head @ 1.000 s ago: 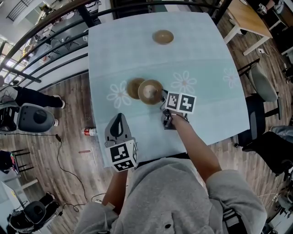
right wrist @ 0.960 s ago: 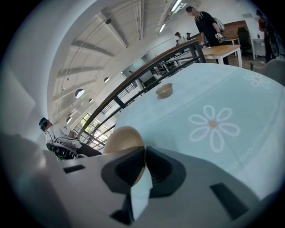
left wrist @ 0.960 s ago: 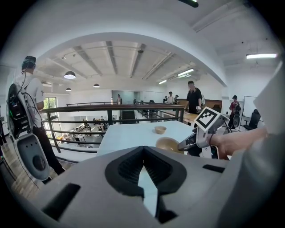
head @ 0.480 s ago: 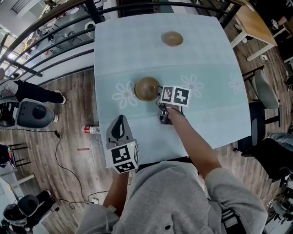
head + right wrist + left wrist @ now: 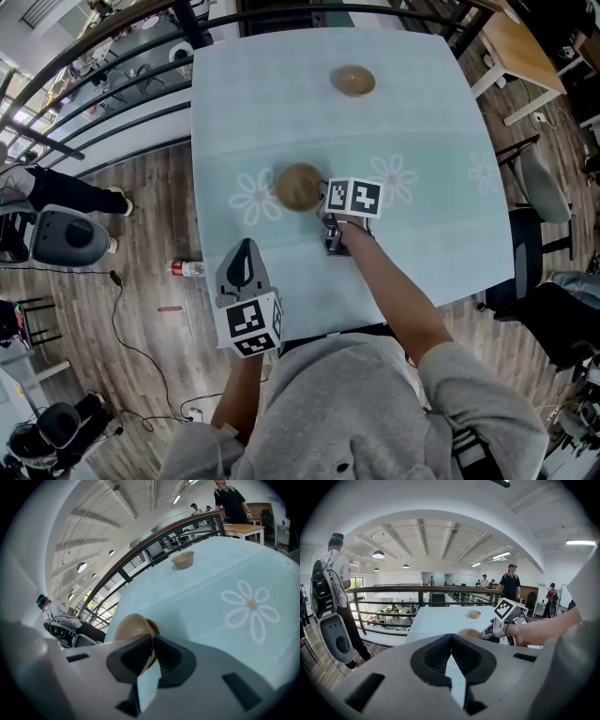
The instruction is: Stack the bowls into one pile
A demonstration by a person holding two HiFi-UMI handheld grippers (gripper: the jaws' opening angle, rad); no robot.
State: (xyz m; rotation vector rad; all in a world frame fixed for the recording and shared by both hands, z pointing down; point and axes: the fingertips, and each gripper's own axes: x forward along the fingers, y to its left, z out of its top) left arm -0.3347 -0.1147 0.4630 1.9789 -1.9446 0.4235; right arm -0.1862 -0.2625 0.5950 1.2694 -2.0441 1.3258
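A tan bowl (image 5: pixel 298 186) sits in the middle of the pale blue table (image 5: pixel 431 141), nested on a darker bowl (image 5: pixel 153 624) whose rim shows behind it. My right gripper (image 5: pixel 325 194) is at its right side, shut on the tan bowl's (image 5: pixel 132 626) rim. A third bowl (image 5: pixel 352 80) stands alone near the far edge, also visible as a small bowl (image 5: pixel 183 559) in the right gripper view. My left gripper (image 5: pixel 246 247) hangs off the table's near left edge, shut (image 5: pixel 451 641) with nothing between its jaws.
White flower prints (image 5: pixel 394 176) mark the tablecloth. A black railing (image 5: pixel 103 103) runs along the table's left and far sides. A bottle (image 5: pixel 185 269) lies on the wooden floor at the left. A chair (image 5: pixel 542 173) and a wooden table (image 5: pixel 511 37) stand at the right.
The right gripper has carried the tan bowl to the left, from beside the darker bowl to on top of it. The left gripper has barely moved.
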